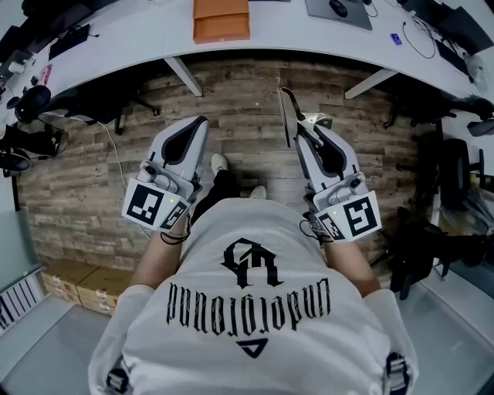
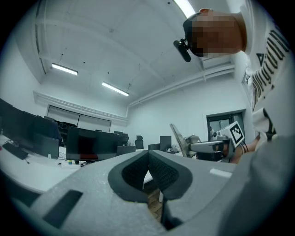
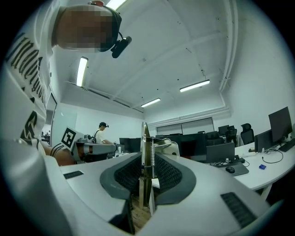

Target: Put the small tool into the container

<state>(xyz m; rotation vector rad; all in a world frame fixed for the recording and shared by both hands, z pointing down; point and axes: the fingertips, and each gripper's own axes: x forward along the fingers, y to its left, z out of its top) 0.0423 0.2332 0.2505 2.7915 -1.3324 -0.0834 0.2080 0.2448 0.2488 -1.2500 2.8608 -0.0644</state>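
My right gripper [image 1: 298, 129] is shut on a small metal tool [image 1: 288, 116], a flat blade with a spring; the tool stands upright between the pads [image 3: 146, 159]. My left gripper [image 1: 199, 128] is shut with nothing in it, its dark pads meeting in the left gripper view [image 2: 148, 169]. Both grippers point level over the wood floor, side by side and apart. The left gripper view also shows the right gripper [image 2: 209, 146] with the tool [image 2: 178, 140]. An orange box-like container [image 1: 221, 19] lies on the white desk [image 1: 270, 38] ahead, beyond both grippers.
The curved white desk has slanted legs [image 1: 184, 75]. A mouse [image 1: 338, 8] lies on a grey pad at the right. Dark office chairs [image 1: 432, 100] stand under the desk ends. Cardboard boxes [image 1: 81, 284] sit at lower left. A person [image 3: 100, 132] stands far off.
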